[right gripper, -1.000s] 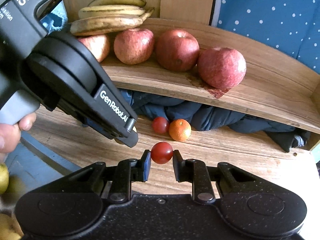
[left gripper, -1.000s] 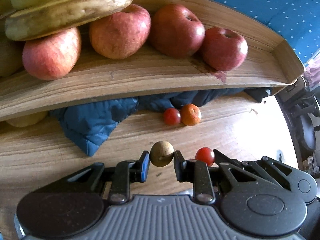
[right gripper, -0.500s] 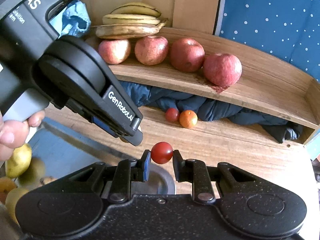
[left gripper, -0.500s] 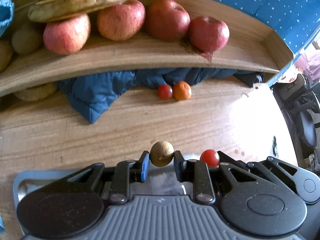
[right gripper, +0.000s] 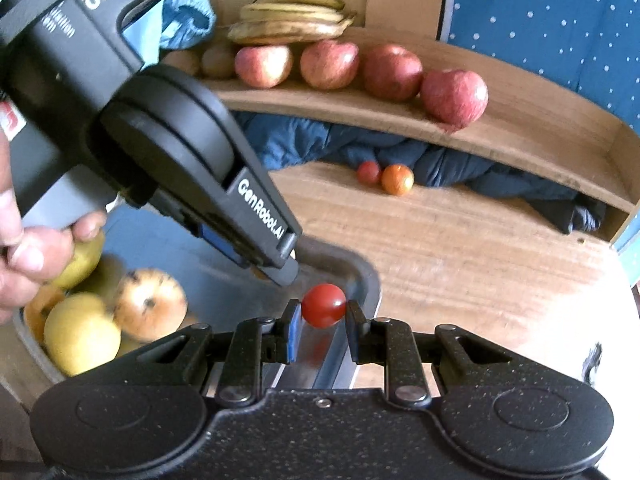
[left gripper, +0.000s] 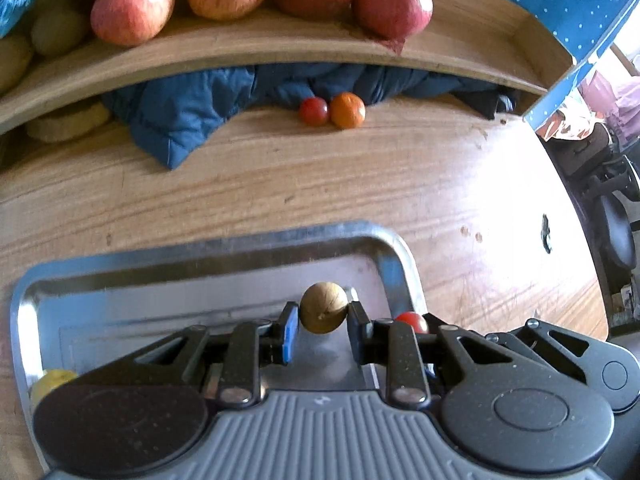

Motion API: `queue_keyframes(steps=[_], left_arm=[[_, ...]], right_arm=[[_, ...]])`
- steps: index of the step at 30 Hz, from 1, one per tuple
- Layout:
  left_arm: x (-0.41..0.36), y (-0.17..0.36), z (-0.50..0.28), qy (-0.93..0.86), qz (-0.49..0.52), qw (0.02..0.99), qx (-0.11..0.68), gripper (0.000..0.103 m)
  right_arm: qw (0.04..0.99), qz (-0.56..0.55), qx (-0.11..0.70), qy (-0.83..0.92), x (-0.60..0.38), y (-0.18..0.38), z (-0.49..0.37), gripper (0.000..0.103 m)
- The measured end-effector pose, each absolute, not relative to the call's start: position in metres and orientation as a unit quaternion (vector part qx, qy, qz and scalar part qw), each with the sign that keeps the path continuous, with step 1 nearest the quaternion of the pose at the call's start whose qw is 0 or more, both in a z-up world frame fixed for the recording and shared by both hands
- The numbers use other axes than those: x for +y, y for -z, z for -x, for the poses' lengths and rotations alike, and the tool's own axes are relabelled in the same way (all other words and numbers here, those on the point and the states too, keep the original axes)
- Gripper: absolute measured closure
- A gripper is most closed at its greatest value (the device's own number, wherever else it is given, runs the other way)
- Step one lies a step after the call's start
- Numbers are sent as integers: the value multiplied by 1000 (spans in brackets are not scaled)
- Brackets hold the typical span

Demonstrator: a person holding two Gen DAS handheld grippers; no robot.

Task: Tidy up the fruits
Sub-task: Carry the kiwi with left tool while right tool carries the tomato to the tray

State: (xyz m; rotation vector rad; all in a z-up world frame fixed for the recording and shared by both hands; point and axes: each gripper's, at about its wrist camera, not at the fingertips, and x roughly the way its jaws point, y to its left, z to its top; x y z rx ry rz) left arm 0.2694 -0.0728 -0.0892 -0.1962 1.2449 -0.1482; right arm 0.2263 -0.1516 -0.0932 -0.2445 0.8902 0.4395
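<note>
My left gripper (left gripper: 323,314) is shut on a small round brown fruit (left gripper: 323,307) and hangs over the metal tray (left gripper: 224,254). My right gripper (right gripper: 323,312) is shut on a red cherry tomato (right gripper: 323,305), above the tray's (right gripper: 362,276) right rim. That tomato (left gripper: 412,320) also shows just right of the left gripper's fingers. In the right wrist view the left gripper's body (right gripper: 168,156) fills the left side, held by a hand (right gripper: 24,252). Yellow pears and a spotted fruit (right gripper: 150,306) lie in the tray. Another cherry tomato (left gripper: 314,111) and a small orange (left gripper: 347,110) rest on the table near the shelf.
A wooden shelf (left gripper: 280,46) at the back carries several red apples (left gripper: 392,6), with bananas (right gripper: 292,20) and kiwis beside them. Blue cloth (left gripper: 180,108) is bunched under the shelf. The wooden tabletop (left gripper: 400,184) stretches between tray and shelf. A chair stands at far right.
Both grippers drew back from the shelf with their fruits still held. The metal tray came into view beneath them, and the shelf looks smaller and farther.
</note>
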Motion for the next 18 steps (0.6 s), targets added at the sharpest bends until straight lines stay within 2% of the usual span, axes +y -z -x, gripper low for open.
queue_keyframes(steps=[18], left_arm=[[-79,88,-250,70,89,787,606,75]], right_arm=[[857,114,450,-225,-157,105,-189,78]])
